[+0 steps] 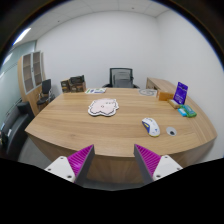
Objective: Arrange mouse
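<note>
A white computer mouse lies on the wooden conference table, ahead and to the right of my fingers. A white mouse mat with a dark printed pattern lies near the table's middle, beyond the fingers. My gripper is open and empty, held above the table's near edge, its two purple pads wide apart. Nothing stands between the fingers.
A small grey item lies just right of the mouse. A teal item and a purple box stand at the right side. Papers lie at the far end. Office chairs stand behind the table; shelves at left.
</note>
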Tool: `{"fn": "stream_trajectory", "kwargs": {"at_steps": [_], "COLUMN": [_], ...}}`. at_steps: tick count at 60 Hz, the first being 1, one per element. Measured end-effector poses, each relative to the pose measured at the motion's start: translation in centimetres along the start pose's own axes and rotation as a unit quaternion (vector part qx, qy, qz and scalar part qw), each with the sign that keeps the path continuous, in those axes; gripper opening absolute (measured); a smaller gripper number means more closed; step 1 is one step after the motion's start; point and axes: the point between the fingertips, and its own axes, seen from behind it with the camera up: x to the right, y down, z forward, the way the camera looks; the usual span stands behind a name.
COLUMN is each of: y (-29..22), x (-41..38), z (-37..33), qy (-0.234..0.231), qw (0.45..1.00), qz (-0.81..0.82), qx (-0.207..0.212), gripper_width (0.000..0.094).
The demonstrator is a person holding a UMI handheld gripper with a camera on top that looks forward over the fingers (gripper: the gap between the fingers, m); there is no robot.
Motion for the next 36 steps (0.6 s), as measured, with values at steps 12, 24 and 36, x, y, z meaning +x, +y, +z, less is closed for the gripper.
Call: {"fn": "stream_trajectory", "kwargs": {"at_steps": [12,24,36], "y": [0.6,0.4,-1.4], "x": [3.4,8.2,14.6], "z": [-0.4,4.0,11.1], "qy": [0.032,0.042,0.05], "qw": [0.999,0.998,0.998], "qz": [0.024,0.048,0.033], "qx": [0.003,0.001,0.018], "gripper_width": [0.0822,0.0832,0.0835]}}
